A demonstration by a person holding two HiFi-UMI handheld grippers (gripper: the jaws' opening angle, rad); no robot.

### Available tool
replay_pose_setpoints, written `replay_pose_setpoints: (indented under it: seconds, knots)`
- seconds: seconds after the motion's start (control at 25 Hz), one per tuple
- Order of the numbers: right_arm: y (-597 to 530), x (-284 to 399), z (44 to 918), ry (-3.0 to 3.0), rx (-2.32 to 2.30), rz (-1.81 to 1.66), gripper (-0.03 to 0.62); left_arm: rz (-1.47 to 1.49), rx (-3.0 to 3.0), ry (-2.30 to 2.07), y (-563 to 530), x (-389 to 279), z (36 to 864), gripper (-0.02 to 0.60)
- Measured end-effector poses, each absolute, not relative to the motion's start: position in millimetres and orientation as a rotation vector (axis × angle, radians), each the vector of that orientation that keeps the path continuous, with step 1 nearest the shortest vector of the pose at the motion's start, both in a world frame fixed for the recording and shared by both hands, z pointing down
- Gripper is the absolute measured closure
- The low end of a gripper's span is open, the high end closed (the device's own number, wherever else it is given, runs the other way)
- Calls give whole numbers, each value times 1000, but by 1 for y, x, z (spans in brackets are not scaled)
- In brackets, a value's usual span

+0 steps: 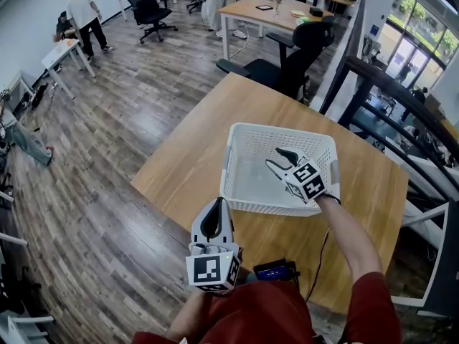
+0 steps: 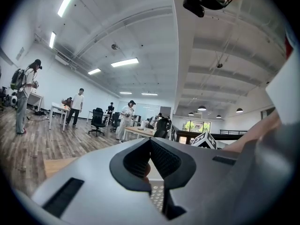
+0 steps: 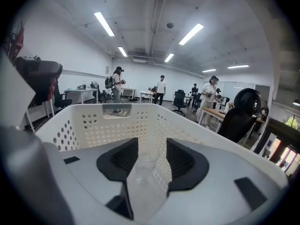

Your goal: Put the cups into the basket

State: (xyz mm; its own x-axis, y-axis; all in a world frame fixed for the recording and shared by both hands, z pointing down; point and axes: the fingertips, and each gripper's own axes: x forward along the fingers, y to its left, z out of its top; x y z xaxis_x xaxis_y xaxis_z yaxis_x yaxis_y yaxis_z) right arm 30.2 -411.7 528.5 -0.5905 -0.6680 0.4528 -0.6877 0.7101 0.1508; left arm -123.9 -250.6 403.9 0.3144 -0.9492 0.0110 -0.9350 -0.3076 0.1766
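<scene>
Left gripper (image 1: 214, 212), grey plastic with ribbed black pads: tips together, nothing held, over the near edge of the light wooden table (image 1: 179, 163). Right gripper (image 1: 281, 160), inside the white perforated plastic basket (image 1: 240, 192): jaws apart, with a clear, smooth, cylindrical cup (image 3: 144, 165) in the gap and no pad visibly pressing it. The cup stands on the basket floor, long axis vertical, mouth up. Beyond: grey-brown plank floor (image 1: 107, 120), black office chairs (image 1: 149, 9), wooden desk (image 1: 258, 13), standing people (image 1: 86, 13).
</scene>
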Motion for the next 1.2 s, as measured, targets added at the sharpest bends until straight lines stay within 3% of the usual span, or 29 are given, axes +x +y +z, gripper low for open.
replay_pose_setpoints:
  seconds: [0.44,1.2]
  knots:
    - [-413,38,518,-2431,1138,27,571,-133,2420,-1744,-249,-124,407,575]
    - [-407,56,471,-2472,1303,-39,583,-140,2408,-1738,-249,-126,411,575]
